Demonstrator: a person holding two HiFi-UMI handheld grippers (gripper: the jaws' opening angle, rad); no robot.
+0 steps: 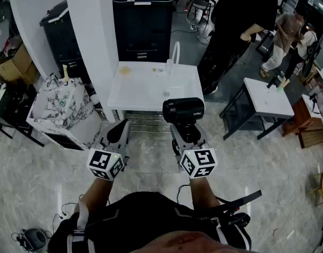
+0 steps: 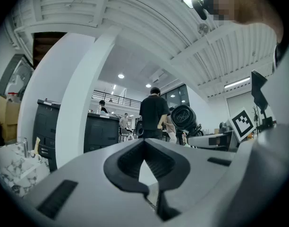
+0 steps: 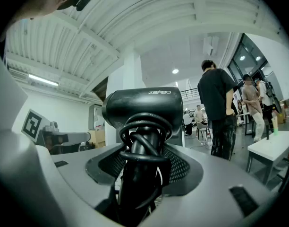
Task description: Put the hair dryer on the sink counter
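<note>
Fingers (image 3: 183, 170) of the right gripper (image 3: 143, 174) are clamped on the dryer (image 3: 143, 109) handle, one mesh pad on either side. A black cord (image 3: 145, 141) is coiled round the handle just above the grip. The dryer stands upright, its black head lying crosswise over the jaws. The left gripper (image 2: 144, 143) has its fingers together at the tips, with nothing between them. From the head view both grippers are held out side by side in front of the person, the left one level with the right and apart from it. Each carries a marker cube (image 1: 199, 162) at its near end. The dryer is off the counter (image 1: 145, 91), carried in the air by the right gripper, and its head overlaps the counter's near right corner in that view. Marble floor (image 1: 40, 183) lies below the grippers. The counter is white with a shallow basin, a drain (image 1: 166, 93) toward its near side and a faucet (image 1: 176, 54) at the back edge. A yellowish mark (image 1: 124, 70) sits at the back left. A patterned box (image 1: 58, 107) stands just left of the counter. A white pillar (image 1: 90, 36) rises at the counter's back left, with a dark cabinet (image 1: 143, 22) behind it. A small white table (image 1: 267, 96) stands to the right. A person in black (image 1: 240, 15) stands beyond the counter's right side, with others farther off.
</note>
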